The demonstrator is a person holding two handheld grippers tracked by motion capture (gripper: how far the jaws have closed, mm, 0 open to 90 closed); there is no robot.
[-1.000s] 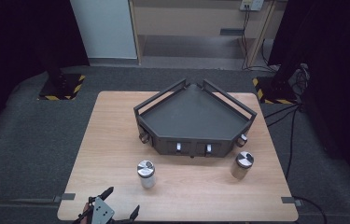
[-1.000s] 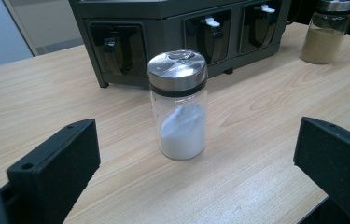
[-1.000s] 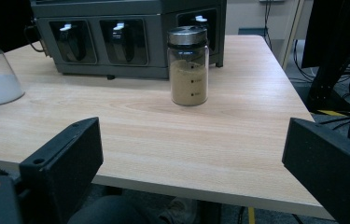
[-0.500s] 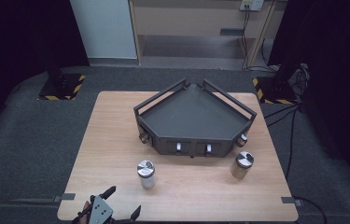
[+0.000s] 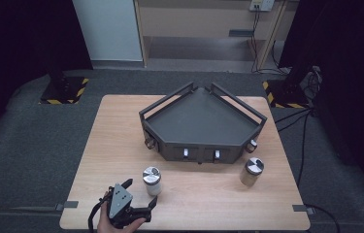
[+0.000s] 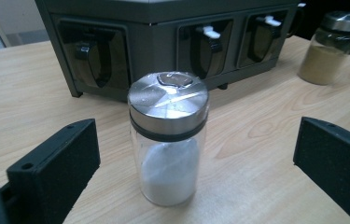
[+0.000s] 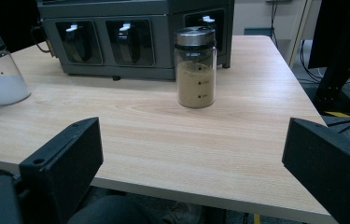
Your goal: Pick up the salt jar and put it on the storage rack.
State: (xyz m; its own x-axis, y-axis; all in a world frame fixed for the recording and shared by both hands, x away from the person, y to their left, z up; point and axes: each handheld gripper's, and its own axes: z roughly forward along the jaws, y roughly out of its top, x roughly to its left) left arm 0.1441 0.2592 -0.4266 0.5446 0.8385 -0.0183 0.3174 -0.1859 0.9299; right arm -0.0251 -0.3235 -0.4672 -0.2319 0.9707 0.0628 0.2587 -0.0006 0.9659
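The room beyond the desk (image 5: 121, 126) is mostly dark: black curtains swallow both sides, and only a pale panel and a wooden shelf unit show at the back, with cables trailing over grey carpet. The desk itself is light wood, its near edge cut off at the bottom of the high view.

A dark, wedge-shaped rack (image 5: 201, 121) sits toward the far edge, its front slots holding containers I can't make out beyond white tabs. The jar of brown powder (image 5: 251, 171) stands near the right edge, just in front of the rack.

The jar of white powder (image 5: 152, 180) stands near the near edge, left of centre, upright with a dented steel lid.

The left gripper (image 5: 141, 199) hangs over the near edge, the hand (image 5: 114, 224) under it largely cut off. Its jaws gape wide either side of that jar, touching nothing. The right gripper (image 7: 191, 158) sits off the near edge, jaws equally wide, empty.
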